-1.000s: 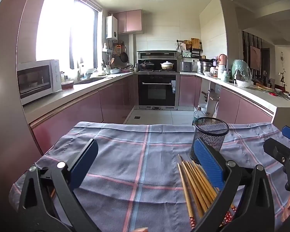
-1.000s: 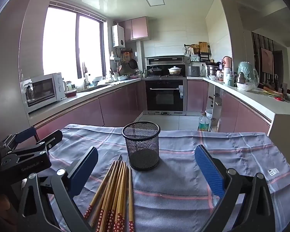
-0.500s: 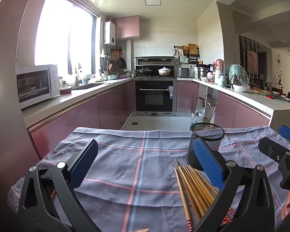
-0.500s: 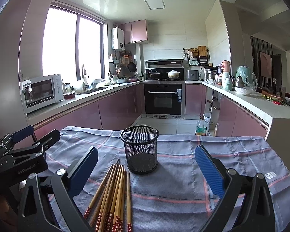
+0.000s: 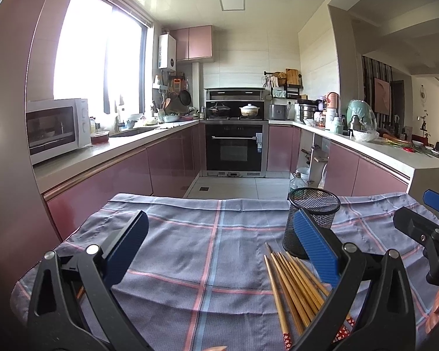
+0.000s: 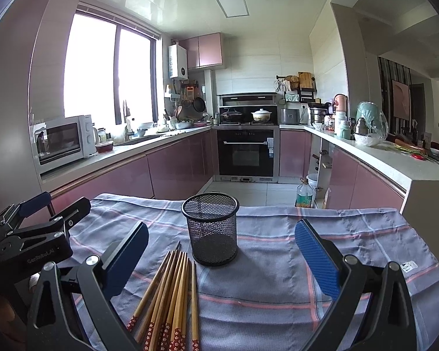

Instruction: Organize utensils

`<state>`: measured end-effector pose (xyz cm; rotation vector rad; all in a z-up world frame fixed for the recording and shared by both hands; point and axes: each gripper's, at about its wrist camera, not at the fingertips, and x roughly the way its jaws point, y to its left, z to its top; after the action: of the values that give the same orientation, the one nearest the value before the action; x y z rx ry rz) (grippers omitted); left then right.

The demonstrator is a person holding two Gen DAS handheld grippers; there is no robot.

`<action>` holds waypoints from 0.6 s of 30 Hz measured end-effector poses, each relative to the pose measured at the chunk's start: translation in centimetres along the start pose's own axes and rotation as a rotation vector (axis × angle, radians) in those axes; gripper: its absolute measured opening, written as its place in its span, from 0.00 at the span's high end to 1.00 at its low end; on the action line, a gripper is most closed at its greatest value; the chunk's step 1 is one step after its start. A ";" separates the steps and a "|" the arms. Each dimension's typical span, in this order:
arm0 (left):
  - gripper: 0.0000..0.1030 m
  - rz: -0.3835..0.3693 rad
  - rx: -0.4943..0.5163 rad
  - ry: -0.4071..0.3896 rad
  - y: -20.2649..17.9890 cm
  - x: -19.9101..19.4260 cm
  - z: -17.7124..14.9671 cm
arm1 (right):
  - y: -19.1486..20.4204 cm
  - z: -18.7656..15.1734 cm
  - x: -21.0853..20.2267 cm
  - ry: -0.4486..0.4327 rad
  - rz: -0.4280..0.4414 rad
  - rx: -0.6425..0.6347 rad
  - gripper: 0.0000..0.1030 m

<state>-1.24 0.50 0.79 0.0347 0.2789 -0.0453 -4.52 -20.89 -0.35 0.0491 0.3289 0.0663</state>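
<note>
chopsticks (image 6: 172, 298) lie beside the mesh cup (image 6: 210, 228); left tongs (image 5: 219, 251) and right tongs (image 6: 219, 251) hover level, spread, empty.

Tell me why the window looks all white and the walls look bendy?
Left wrist view: sunlight overexposes the window to plain white, so nothing outside shows; the fisheye lens bows the walls and leaves dark corners. Right wrist view: same white window and curved edges, while the chopsticks and mesh cup look sharp.
</note>
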 end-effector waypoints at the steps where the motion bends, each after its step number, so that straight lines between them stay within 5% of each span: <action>1: 0.05 0.000 -0.001 -0.002 -0.1 0.0 0.0 | 0.0 0.0 0.0 -0.001 0.001 0.002 0.06; 18: 0.05 -0.001 0.004 -0.018 -0.1 -0.2 -0.1 | -0.3 -0.1 0.1 0.000 0.003 0.013 0.06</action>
<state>-1.48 0.41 0.72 0.0379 0.2607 -0.0475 -4.47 -21.21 -0.51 0.0625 0.3288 0.0675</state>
